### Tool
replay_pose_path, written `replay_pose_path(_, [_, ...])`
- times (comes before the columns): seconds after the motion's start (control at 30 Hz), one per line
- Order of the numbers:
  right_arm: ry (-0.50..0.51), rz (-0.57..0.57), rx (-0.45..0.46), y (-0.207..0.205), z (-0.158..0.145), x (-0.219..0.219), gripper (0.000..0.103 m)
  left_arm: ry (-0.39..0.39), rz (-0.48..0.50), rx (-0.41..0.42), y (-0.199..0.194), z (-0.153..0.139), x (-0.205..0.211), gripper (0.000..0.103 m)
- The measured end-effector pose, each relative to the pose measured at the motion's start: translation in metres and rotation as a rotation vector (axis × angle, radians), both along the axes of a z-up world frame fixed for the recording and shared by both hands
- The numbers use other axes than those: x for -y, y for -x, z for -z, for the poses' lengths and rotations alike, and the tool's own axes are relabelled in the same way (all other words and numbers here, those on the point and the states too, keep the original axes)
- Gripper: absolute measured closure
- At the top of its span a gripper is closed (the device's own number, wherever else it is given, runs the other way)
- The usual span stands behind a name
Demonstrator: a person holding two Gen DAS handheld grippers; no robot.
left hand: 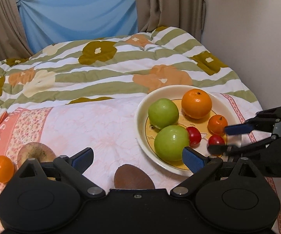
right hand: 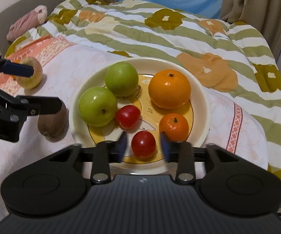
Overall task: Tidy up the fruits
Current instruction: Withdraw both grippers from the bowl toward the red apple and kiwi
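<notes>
A cream plate (right hand: pixel 202 89) (left hand: pixel 140 117) on the bed holds two green apples (right hand: pixel 97 106) (left hand: pixel 171 143), a big orange (right hand: pixel 169 88) (left hand: pixel 196 103), a small orange (right hand: pixel 174 125) (left hand: pixel 217 123) and two red tomatoes (right hand: pixel 143 143) (left hand: pixel 194 135). My right gripper (right hand: pixel 143 146) is open, its blurred fingers on either side of the near tomato with gaps; it also shows in the left wrist view (left hand: pixel 221 138). My left gripper (left hand: pixel 138 159) is open and empty above a brown kiwi (left hand: pixel 133 177) (right hand: pixel 51 123). A tan apple (left hand: pixel 36 153) (right hand: pixel 30 73) and a small orange (left hand: pixel 2 168) lie at the left.
The fruits lie on a pink floral cloth (left hand: pixel 93 120) over a striped flowered quilt (left hand: pixel 101 72). A pink bundle (right hand: pixel 27 23) lies at the far left by the headboard. A wall (left hand: pixel 257 29) stands at the right, curtains (left hand: pixel 78 13) behind.
</notes>
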State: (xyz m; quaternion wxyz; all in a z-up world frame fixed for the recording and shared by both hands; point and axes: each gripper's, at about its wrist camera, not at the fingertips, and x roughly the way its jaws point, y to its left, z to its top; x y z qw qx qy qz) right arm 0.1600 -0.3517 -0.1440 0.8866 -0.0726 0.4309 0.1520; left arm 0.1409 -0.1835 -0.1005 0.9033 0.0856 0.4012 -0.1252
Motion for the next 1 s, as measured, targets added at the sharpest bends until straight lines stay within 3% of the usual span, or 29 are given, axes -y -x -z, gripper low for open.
replay_pose_path(0.07, [0.004,-0.011,0.004,0.004,-0.001,-0.002,0.000,0.000,-0.005,-0.001,0.001,-0.001,-0.001,0.004])
replay_pose_path(0.33, [-0.013,0.008,0.023,0.016,-0.009,0.003,0.000,0.003,-0.028,0.008,0.011,-0.011,-0.010,0.003])
replay_pose_path(0.67, [-0.009,0.050,0.080,0.036,-0.044,0.002,0.000,-0.001,-0.044,0.072,0.033,-0.043,-0.028,0.003])
replay_pose_path(1.0, [0.021,0.126,0.143,0.074,-0.086,-0.019,0.000,0.008,0.009,0.155,0.059,-0.073,-0.064,0.003])
